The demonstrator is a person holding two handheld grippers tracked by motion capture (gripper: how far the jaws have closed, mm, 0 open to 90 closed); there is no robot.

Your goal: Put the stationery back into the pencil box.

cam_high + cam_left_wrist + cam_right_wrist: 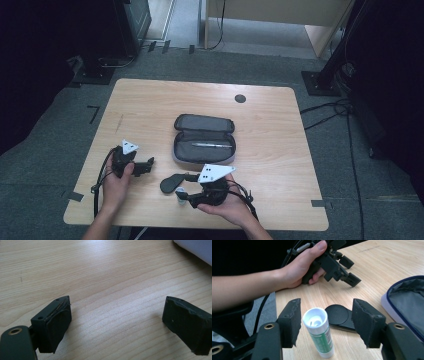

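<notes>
An open grey pencil case (204, 131) lies mid-table with a silver pen (212, 145) inside. My left gripper (149, 164) rests on the table left of the case, open over bare wood (118, 307), and the case's pale corner (197, 248) shows at the upper right of its view. My right gripper (184, 194) sits near the front edge, open (327, 304). A white glue stick with a green label (320, 333) lies between its jaws with a gap on each side. A flat black oval piece (339, 315) lies just beyond the stick.
The case's blue-edged rim (404, 302) is close on the right of the right gripper view. The other hand and its gripper (334, 263) are farther off. A round grommet (240, 98) sits at the table's back. Cables trail from both grippers off the front edge.
</notes>
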